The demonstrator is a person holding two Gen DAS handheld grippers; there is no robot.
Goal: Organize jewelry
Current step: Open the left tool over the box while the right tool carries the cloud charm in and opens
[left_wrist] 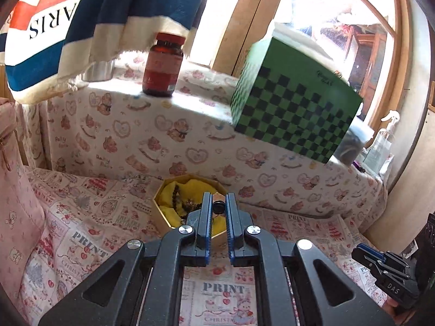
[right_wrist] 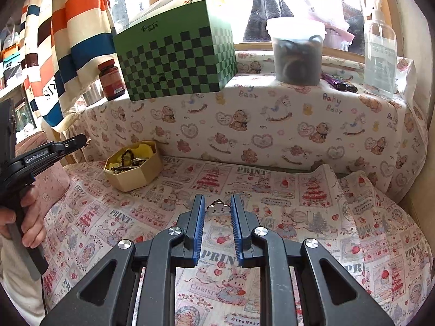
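An octagonal cardboard box [left_wrist: 163,224] [right_wrist: 136,175] with yellow lining and several dark bead pieces sits on the printed cloth by the ledge. My left gripper [left_wrist: 217,198] [right_wrist: 83,139] hovers just in front of and above the box. It is shut on a small gold and black piece of jewelry [left_wrist: 217,207]. My right gripper [right_wrist: 217,197] [left_wrist: 359,252] is over the cloth to the right of the box. It is narrowly closed on a white cloud-shaped charm [right_wrist: 217,208] with a gold edge, held at the fingertips.
On the raised ledge behind stand a green checkered box [right_wrist: 176,54] [left_wrist: 293,103], a red-brown bottle [right_wrist: 111,80] [left_wrist: 163,65], a grey tub [right_wrist: 296,54], pens [right_wrist: 339,84] and a clear spray bottle [right_wrist: 380,49]. A striped cloth [left_wrist: 81,27] hangs at left. A hand [right_wrist: 30,217] holds the left gripper.
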